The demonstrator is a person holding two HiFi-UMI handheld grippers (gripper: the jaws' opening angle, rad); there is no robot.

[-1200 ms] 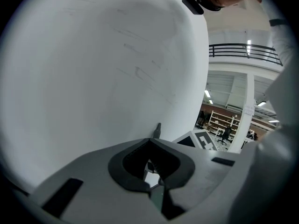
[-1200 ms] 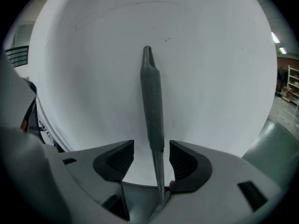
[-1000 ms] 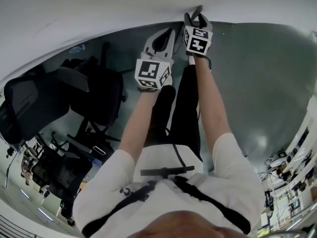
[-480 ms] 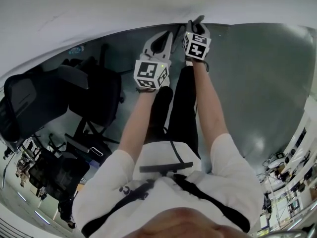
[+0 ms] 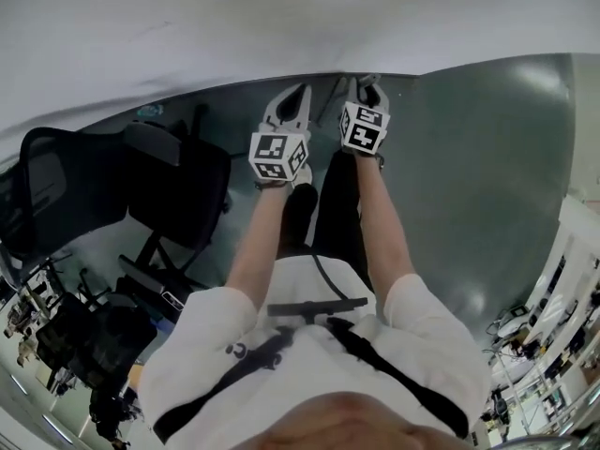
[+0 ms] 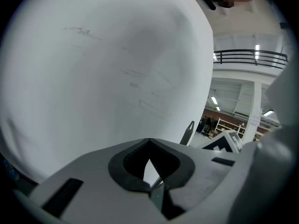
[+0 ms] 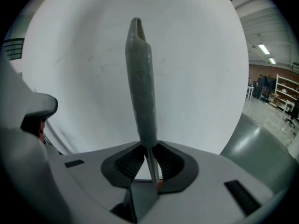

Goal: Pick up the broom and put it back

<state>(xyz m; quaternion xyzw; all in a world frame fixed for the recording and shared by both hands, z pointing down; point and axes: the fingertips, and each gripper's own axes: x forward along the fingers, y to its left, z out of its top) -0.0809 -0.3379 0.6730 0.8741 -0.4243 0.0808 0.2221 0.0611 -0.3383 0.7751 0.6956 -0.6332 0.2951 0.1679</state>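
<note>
Close before the white wall (image 7: 201, 78), the right gripper (image 7: 149, 157) has just closed its jaws and now pinches the broom handle (image 7: 141, 87), apparently to carry it back. The left gripper (image 6: 149, 167), beside that wall, has jaws pressed together, empty.

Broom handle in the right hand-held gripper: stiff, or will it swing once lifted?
Likely stiff: the broom handle stands straight above the right hand-held gripper, whose jaws just closed on it. Probably light, being slim. Smooth and tapered, so it may slip or pivot in the grip.
</note>
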